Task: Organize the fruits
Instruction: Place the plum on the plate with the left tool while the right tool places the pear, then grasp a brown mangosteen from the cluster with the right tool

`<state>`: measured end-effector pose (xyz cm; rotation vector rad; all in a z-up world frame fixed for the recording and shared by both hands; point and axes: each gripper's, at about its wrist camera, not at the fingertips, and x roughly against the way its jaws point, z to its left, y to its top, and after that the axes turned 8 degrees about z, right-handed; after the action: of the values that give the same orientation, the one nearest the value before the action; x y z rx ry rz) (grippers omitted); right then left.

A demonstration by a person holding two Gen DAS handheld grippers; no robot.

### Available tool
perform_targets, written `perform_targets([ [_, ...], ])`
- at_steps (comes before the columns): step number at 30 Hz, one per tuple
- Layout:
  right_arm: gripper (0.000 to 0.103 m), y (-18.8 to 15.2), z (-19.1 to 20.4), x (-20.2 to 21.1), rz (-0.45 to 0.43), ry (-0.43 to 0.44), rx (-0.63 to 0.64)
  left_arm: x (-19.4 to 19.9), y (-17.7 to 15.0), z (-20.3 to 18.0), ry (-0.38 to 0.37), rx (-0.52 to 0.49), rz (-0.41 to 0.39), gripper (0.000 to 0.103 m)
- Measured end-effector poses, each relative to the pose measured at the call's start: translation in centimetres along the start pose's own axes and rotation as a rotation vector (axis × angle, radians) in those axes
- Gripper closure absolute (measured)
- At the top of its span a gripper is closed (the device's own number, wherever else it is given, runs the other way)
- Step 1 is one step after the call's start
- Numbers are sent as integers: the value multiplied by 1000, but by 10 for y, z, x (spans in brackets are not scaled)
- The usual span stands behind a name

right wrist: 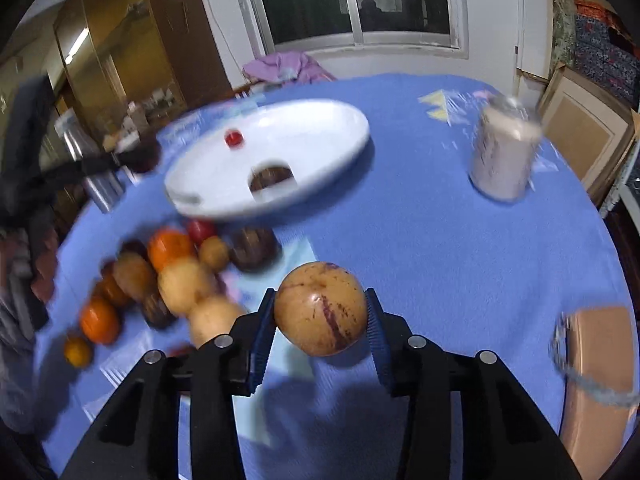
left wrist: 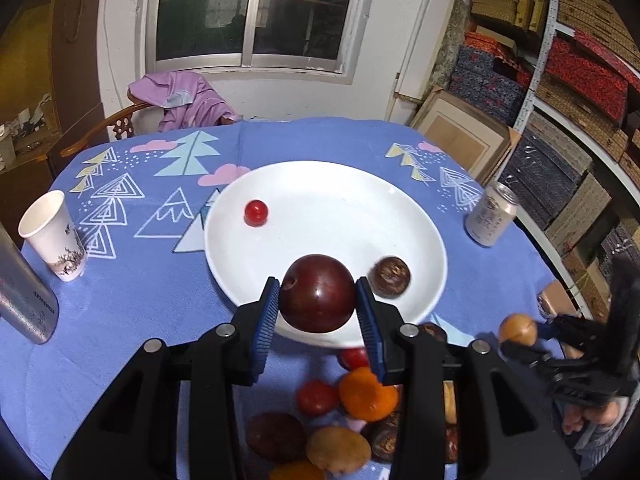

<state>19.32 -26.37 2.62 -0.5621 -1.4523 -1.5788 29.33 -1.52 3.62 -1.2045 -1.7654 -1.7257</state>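
Blue cloth w/ round white plate (left wrist: 248, 280); left hand-held gripper (left wrist: 317, 303) clamps glossy plum (left wrist: 316, 296), right hand-held gripper (right wrist: 320, 316) clamps smooth streaked melon (right wrist: 320, 309).

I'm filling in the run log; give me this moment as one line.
left gripper: shut on dark red plum, over white plate | right gripper: shut on tan melon | plate holds cherry tomato, brown fruit

The right wrist view is motion-blurred: the can (right wrist: 505, 150), fruit pile (right wrist: 168, 280) and plate (right wrist: 320, 128) smear. The plate rim hides half of a dark fruit (right wrist: 271, 179). A tan object (right wrist: 600, 384) runs off the right edge, unidentifiable.
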Motion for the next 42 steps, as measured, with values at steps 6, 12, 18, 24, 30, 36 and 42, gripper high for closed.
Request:
perform_targets([
  [6,59,85,15,-50,11,50,-62,-34,24,8,40,17,46,65],
  [12,59,105,16,-107,61,4,-85,-77,28,17,56,32,114,64],
  [18,54,104,8,-104,36,-4,-97,-79,30,20,52,49,77,35],
  [24,53,88,5,-59,-39,28,-101,-55,20,22,52,60,54,29],
  [30,47,39,10,-24,-39,74,-64,-17,-16,27,52,55,24,24],
  [36,47,5,10,-24,14,114,-74,13,-58,42,72,101,-10,21],
  [42,39,-8,20,-14,-11,149,-46,36,-93,63,106,170,-40,13],
])
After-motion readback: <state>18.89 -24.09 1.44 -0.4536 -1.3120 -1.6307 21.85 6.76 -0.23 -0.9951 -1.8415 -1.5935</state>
